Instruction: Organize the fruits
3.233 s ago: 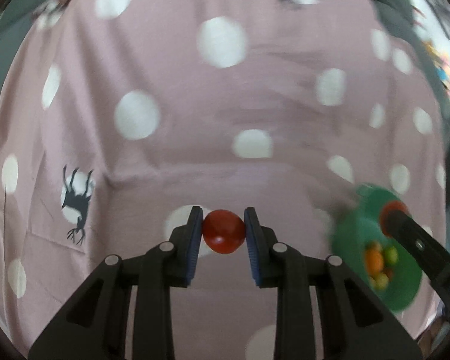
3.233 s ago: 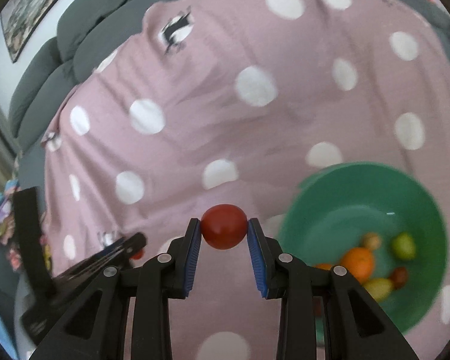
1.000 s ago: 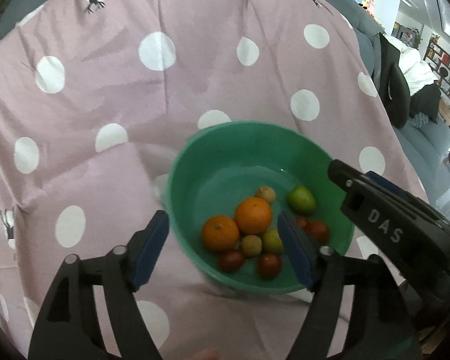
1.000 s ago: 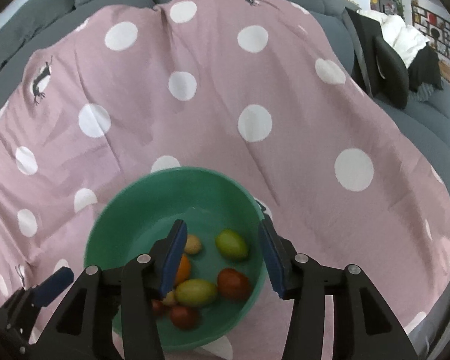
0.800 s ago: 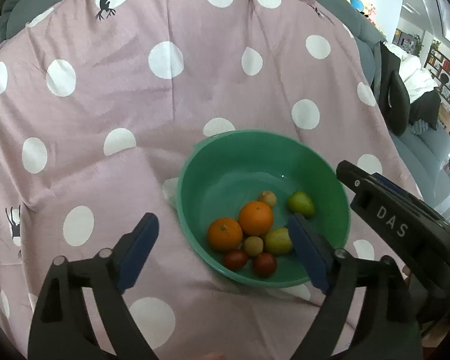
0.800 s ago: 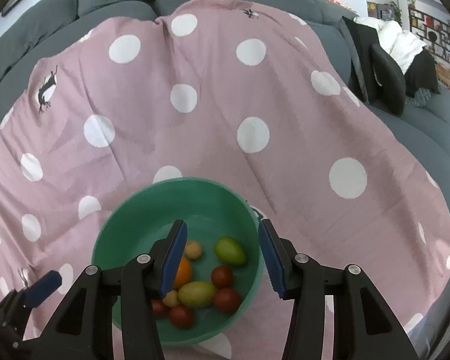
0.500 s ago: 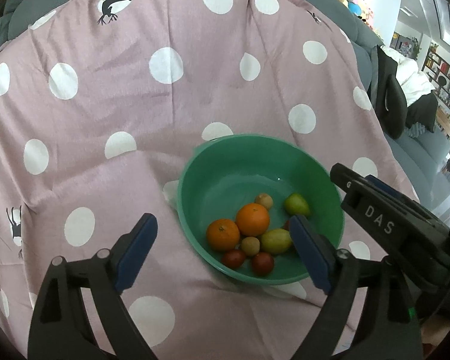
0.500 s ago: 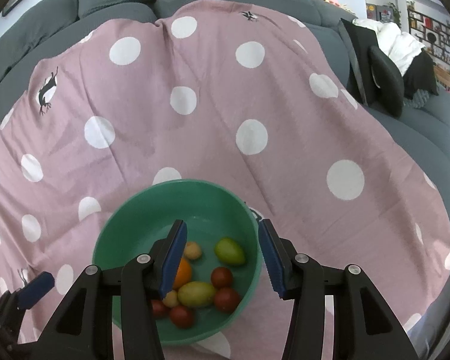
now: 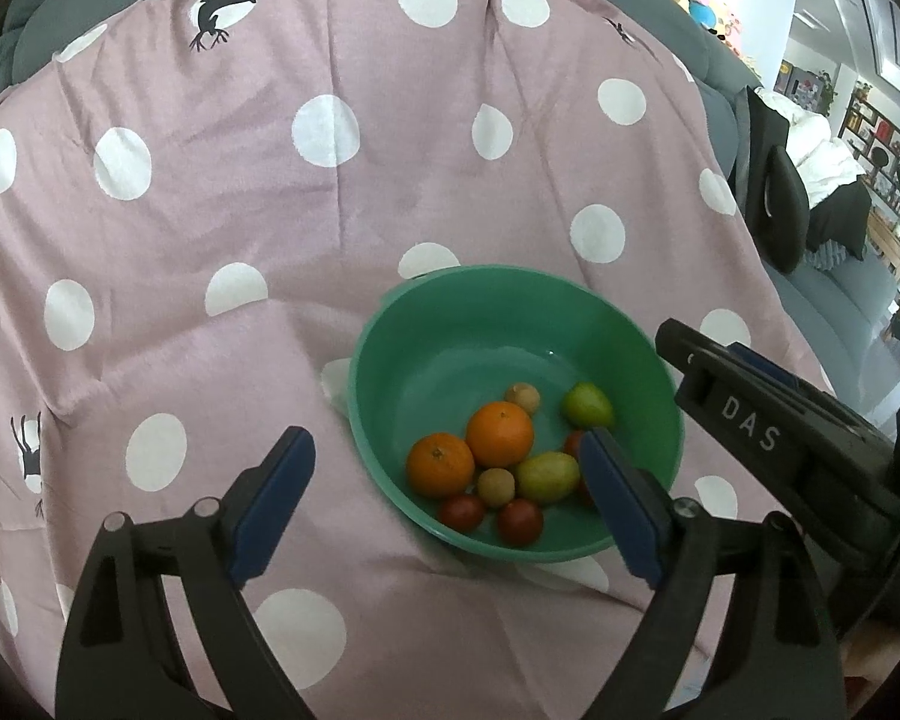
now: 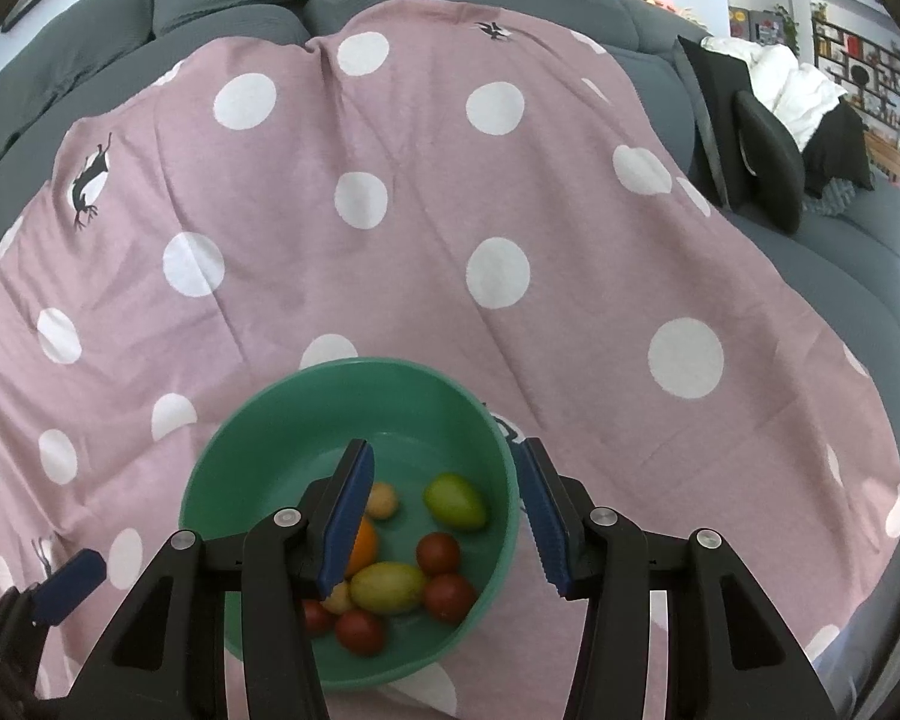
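Note:
A green bowl (image 9: 450, 306) sits on the pink polka-dot cloth (image 9: 270, 228) and also shows in the right wrist view (image 10: 258, 420). It holds two oranges (image 9: 499, 433), a green fruit (image 9: 587, 405), a yellow-green fruit (image 10: 387, 588), small beige fruits and several red tomatoes (image 10: 448, 597). My left gripper (image 9: 444, 504) is open and empty above the bowl's near left rim. My right gripper (image 10: 444, 516) is open and empty above the bowl; its body shows at the right of the left wrist view (image 9: 768, 420).
The cloth covers a grey sofa (image 10: 240, 6). A black cushion (image 10: 768, 159) and white bedding (image 10: 792, 84) lie at the far right. The left gripper's blue fingertip (image 10: 69, 585) shows at the lower left of the right wrist view.
Both grippers held a red tomato 3.2 s ago; both are now open, and the tomatoes lie in the bowl. In the last second both grippers backed away slightly from the bowl.

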The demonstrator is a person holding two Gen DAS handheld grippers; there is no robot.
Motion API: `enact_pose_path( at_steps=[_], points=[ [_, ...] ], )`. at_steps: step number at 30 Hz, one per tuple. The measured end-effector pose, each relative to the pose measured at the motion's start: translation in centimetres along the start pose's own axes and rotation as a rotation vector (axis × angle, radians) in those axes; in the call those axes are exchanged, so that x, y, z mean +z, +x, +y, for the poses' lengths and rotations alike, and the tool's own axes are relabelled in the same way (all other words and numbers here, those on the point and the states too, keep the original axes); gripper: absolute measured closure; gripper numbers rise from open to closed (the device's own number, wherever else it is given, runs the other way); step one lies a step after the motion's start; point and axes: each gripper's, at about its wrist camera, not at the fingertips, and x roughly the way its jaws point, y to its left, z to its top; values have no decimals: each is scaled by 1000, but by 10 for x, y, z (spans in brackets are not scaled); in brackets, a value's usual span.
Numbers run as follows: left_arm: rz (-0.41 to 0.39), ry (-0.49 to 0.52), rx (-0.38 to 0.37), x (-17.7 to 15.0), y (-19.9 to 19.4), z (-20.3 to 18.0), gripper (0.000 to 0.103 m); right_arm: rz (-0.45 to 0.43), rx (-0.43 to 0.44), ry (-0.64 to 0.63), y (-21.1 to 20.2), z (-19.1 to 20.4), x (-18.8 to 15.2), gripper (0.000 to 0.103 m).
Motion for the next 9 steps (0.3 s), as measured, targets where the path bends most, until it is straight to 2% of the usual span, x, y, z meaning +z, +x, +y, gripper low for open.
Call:
enact_pose_path(
  at_steps=[9],
  points=[
    [0, -3, -2, 0, 0, 0, 13, -1, 2, 0, 0, 0, 0, 52]
  ],
)
